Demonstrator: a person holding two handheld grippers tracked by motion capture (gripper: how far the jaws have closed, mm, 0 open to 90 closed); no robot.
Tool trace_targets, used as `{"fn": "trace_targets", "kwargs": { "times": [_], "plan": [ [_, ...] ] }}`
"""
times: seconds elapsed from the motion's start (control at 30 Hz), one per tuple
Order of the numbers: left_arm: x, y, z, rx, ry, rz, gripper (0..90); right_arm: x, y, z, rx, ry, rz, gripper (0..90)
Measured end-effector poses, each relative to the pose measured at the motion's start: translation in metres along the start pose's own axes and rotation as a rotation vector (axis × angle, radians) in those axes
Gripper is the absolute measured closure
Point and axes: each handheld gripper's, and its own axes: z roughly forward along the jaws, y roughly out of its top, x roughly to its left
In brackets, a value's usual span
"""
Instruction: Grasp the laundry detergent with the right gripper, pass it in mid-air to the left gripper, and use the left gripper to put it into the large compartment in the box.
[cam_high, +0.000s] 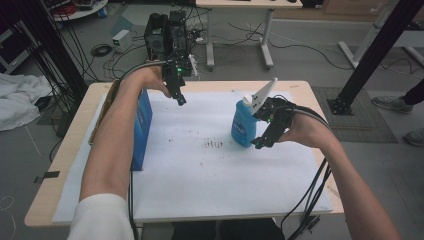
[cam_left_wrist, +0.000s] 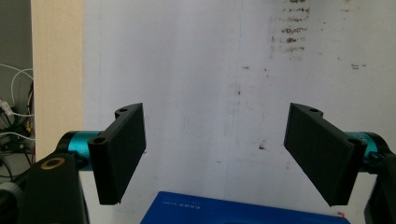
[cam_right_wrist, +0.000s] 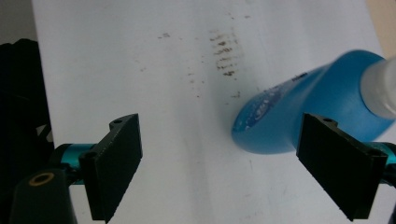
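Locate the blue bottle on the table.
In the high view, the blue bottle stands upright on the white sheet, right of centre, beside the right tool.

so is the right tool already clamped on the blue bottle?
No. In the right gripper view the right tool stands wide open, with the blue bottle beside one jaw, not pressed between the two.

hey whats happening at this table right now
A person works at a table covered with a white sheet, holding tongs in each hand. The right tongs are open next to a blue bottle standing on the sheet; in the right gripper view the bottle sits beside one jaw, not clamped. The left tongs hang open above the sheet near a blue box, holding nothing. Dark smudges mark the sheet's middle.
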Motion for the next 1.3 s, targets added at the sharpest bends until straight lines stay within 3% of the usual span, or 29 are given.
{"fn": "trace_targets", "kwargs": {
  "times": [0.5, 0.53, 0.57, 0.6, 0.7, 0.73, 1.1, 1.3],
  "plan": [
    [0.0, -0.001, 0.0, -0.002, 0.002, -0.002, 21.1, -0.009, -0.033, 0.01, -0.021, -0.081, 0.203, 13.4],
    [0.002, 0.0, -0.002, 0.028, 0.006, 0.036, 21.0, -0.01, -0.035, 0.011, -0.025, -0.087, 0.218, 13.4],
    [-0.002, -0.001, 0.001, -0.013, 0.0, -0.02, 21.0, -0.01, -0.037, 0.012, -0.032, -0.103, 0.227, 13.4],
    [-0.001, 0.0, 0.0, -0.01, 0.001, -0.008, 21.0, -0.009, -0.039, 0.014, -0.024, -0.124, 0.277, 13.4],
    [-0.002, 0.0, 0.0, -0.01, 0.0, -0.015, 21.0, -0.012, -0.043, 0.017, -0.058, -0.156, 0.305, 13.4],
    [-0.002, 0.0, 0.0, -0.01, 0.001, -0.016, 21.0, -0.013, -0.047, 0.018, -0.096, -0.169, 0.35, 13.4],
    [-0.002, 0.0, 0.001, -0.014, 0.0, -0.014, 21.0, -0.017, -0.052, 0.037, -0.186, -0.189, 0.45, 13.4],
    [-0.001, 0.001, 0.002, -0.012, 0.0, -0.005, 21.0, -0.02, -0.049, 0.049, -0.189, -0.198, 0.485, 13.4]
  ]
}}
